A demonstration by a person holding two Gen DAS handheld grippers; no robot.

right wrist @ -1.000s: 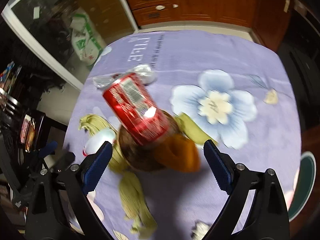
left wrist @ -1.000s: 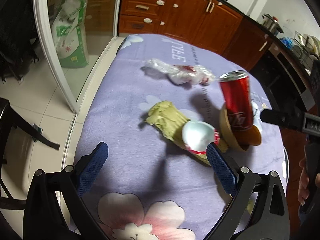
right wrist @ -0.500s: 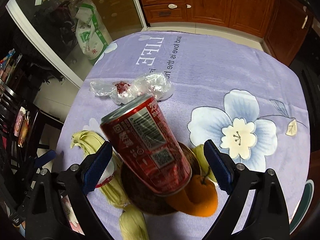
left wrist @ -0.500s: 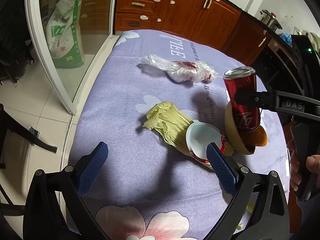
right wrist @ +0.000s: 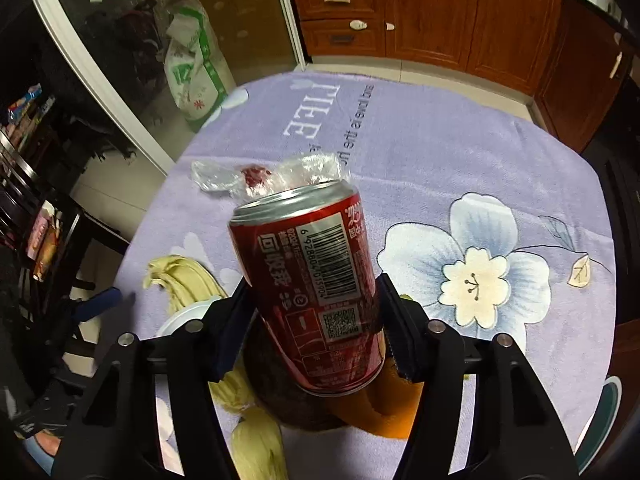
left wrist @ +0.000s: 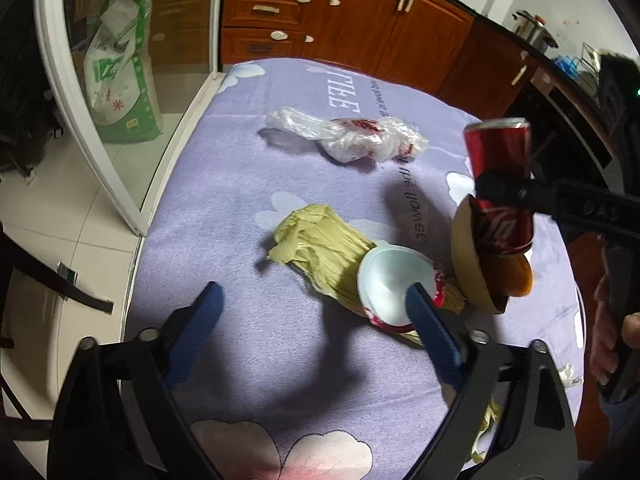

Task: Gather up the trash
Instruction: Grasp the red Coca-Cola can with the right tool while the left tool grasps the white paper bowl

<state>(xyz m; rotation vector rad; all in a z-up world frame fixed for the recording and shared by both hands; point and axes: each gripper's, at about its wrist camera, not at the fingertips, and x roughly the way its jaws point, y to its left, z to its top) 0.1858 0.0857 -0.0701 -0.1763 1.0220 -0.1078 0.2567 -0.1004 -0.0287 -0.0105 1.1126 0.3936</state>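
Right wrist view: right fingers pinch a glossy red cylindrical can; left fingers spread.

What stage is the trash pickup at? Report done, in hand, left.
Done: nothing visibly collected; no bin in view. In hand: the right gripper is shut on the red can. Left: the plastic bag, corn husks and white cup lie on the table; the left gripper is open.

Glossy red metal can, crinkled clear plastic bag, matt fuzzy lilac tablecloth, polished wooden cabinets.
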